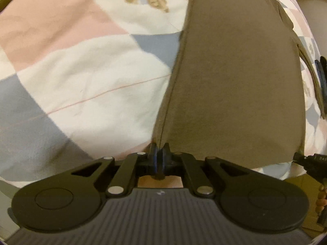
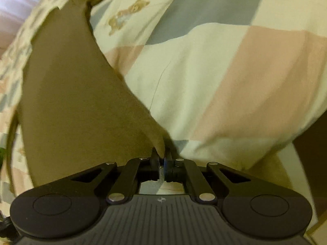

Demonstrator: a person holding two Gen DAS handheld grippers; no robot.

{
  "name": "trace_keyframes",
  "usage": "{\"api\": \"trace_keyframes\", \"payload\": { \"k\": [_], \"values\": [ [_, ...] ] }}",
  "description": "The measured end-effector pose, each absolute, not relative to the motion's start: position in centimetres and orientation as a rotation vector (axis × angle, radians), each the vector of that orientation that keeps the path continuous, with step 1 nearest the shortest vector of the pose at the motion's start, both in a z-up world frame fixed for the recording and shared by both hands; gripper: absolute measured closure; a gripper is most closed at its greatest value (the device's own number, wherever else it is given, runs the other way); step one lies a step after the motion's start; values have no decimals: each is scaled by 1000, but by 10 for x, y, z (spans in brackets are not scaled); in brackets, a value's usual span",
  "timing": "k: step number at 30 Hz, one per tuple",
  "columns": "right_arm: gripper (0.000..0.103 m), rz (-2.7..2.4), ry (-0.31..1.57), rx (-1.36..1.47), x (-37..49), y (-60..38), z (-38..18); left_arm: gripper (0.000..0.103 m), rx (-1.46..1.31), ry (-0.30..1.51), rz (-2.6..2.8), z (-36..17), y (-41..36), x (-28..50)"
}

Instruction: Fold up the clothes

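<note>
Progress looks early to me: I have the flat olive-brown cotton garment (image 1: 235, 77) lying spread on the checked pink, grey and cream quilt with teddy-bear prints (image 1: 85, 65), reaching its near edge, and I see no fold made yet. My left gripper (image 1: 158, 153) is pinched tight on the garment's near left corner; my right gripper (image 2: 162, 157) is clamped on its near right corner. Carrying both corners over, I judge, remains.
</note>
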State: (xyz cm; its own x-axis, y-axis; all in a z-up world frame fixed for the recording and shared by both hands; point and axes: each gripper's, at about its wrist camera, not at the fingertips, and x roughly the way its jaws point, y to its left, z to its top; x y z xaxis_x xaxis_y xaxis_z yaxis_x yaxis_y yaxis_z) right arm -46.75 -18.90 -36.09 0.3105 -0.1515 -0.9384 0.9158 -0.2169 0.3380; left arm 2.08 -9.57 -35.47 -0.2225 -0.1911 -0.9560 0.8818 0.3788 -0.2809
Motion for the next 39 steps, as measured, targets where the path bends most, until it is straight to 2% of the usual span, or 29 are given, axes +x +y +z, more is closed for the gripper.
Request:
{"api": "trace_keyframes", "payload": {
  "k": [2, 3, 4, 5, 9, 10, 12, 14, 16, 18, 23, 30, 39],
  "values": [
    [80, -1177, 782, 1434, -463, -194, -356, 87, 704, 1409, -1113, -344, -90, 16],
    [61, -1203, 816, 1407, -462, -193, -350, 72, 725, 1396, -1086, -340, -85, 15],
    [41, -1228, 851, 1380, -461, -193, -344, 71, 737, 1397, -1039, -336, -78, 17],
    [36, -1276, 892, 1352, -463, -190, -336, 71, 749, 1398, -995, -331, -72, 17],
    [32, -1312, 969, 1348, -474, -184, -312, 69, 767, 1383, -900, -294, -56, -2],
    [29, -1287, 973, 1342, -475, -184, -305, 62, 758, 1370, -899, -281, -56, -12],
    [24, -1209, 970, 1277, -472, -185, -287, 56, 725, 1328, -933, -254, -61, -39],
    [23, -1148, 945, 1190, -462, -185, -264, 55, 697, 1271, -999, -224, -67, -72],
    [14, -1086, 918, 1110, -450, -187, -239, 44, 692, 1201, -1054, -195, -72, -106],
    [13, -1035, 898, 1023, -442, -184, -212, 39, 679, 1134, -1100, -166, -72, -136],
    [12, -968, 856, 887, -447, -165, -166, 39, 609, 1062, -1115, -128, -66, -186],
    [11, -919, 820, 802, -464, -142, -123, 37, 558, 1005, -1055, -89, -38, -215],
    [11, -855, 794, 745, -467, -124, -105, 37, 556, 971, -1037, -72, -16, -237]
  ]
}}
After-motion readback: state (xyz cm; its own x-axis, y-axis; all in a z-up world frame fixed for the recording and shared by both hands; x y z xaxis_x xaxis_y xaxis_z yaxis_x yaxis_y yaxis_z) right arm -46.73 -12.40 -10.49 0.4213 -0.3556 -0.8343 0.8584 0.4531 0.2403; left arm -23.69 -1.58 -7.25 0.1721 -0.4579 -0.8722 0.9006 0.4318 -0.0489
